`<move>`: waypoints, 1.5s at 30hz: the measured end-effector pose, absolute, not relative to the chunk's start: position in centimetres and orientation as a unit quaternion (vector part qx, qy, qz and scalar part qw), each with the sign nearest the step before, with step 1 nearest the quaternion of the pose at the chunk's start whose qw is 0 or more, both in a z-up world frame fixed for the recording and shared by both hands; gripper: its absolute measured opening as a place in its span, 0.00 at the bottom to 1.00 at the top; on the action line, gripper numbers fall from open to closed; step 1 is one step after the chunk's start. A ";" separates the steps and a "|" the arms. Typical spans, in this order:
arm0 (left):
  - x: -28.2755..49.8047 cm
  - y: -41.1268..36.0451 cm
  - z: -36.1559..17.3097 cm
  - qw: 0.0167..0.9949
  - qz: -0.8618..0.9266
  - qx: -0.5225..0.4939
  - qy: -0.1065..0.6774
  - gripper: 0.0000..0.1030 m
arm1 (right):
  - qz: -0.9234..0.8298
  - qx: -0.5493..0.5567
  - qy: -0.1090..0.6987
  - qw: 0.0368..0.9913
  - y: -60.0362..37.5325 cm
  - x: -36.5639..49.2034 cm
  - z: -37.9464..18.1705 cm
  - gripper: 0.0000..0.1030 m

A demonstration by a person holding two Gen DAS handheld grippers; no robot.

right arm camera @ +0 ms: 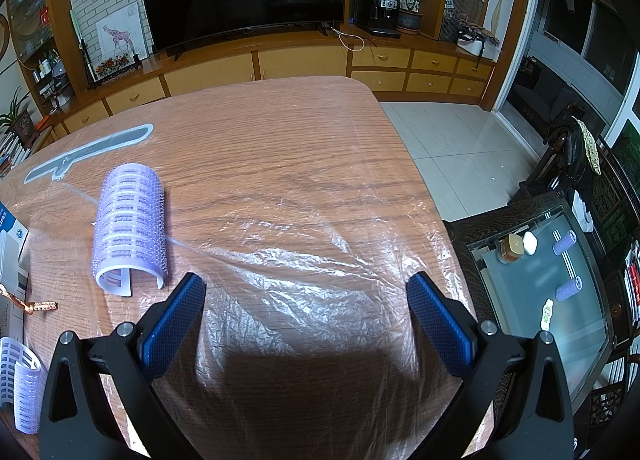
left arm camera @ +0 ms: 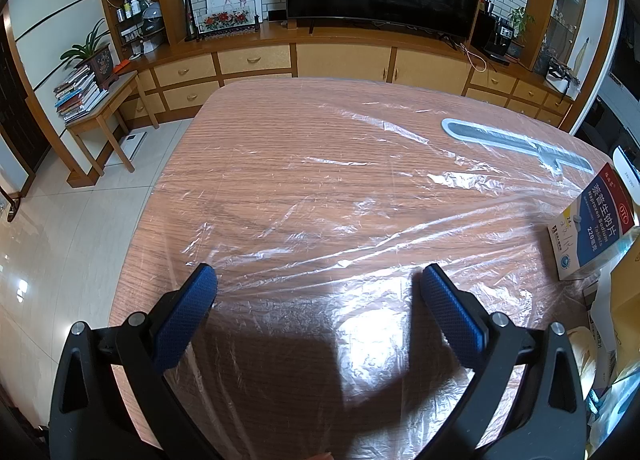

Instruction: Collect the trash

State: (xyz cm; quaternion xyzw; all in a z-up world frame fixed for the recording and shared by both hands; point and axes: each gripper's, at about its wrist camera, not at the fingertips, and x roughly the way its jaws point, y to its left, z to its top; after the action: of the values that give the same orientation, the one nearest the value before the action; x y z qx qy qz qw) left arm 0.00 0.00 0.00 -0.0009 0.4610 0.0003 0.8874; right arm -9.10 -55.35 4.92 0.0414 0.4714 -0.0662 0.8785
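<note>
A wooden table (left arm camera: pixel 280 132) lies under a crinkled clear plastic sheet (left arm camera: pixel 320 220); the sheet also shows in the right wrist view (right arm camera: pixel 300 260). My left gripper (left arm camera: pixel 320 280) is open and empty above the sheet. My right gripper (right arm camera: pixel 306 292) is open and empty above the sheet too. A blue and white medicine box (left arm camera: pixel 588 228) lies at the table's right edge in the left wrist view. A purple hair roller (right arm camera: pixel 130 228) lies left of my right gripper. A second roller (right arm camera: pixel 22 388) lies at the lower left. A grey flat tool shape (left arm camera: pixel 516 144) lies under the sheet, also in the right wrist view (right arm camera: pixel 88 152).
A small gold clasp on a cord (right arm camera: pixel 40 306) lies near the table's left edge. A dark glass side table (right arm camera: pixel 536 284) with a jar and two rollers stands to the right. A TV cabinet (left arm camera: pixel 344 60) runs along the back wall. Tiled floor (left arm camera: pixel 60 240) lies left.
</note>
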 end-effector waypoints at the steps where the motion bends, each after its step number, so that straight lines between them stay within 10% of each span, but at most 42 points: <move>1: 0.0 0.0 0.0 0.887 0.000 -0.001 0.461 0.99 | -0.066 0.041 0.471 0.878 -55.3 -9.1 4.9 0.97; 33: -0.1 0.2 0.3 0.881 -0.027 0.003 0.473 0.99 | -0.074 0.052 0.488 0.868 -55.8 -9.1 4.8 0.96; 45: -14.4 -7.6 4.9 0.859 -0.230 0.081 0.450 0.99 | -0.033 0.041 0.428 0.902 -52.6 -11.0 10.6 0.96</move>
State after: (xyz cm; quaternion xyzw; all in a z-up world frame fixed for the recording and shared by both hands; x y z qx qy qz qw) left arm -14.41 -7.65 4.92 0.0814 0.4499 -0.2303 0.8590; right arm -11.04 -52.58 10.63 0.0415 0.4282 -0.0333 0.9021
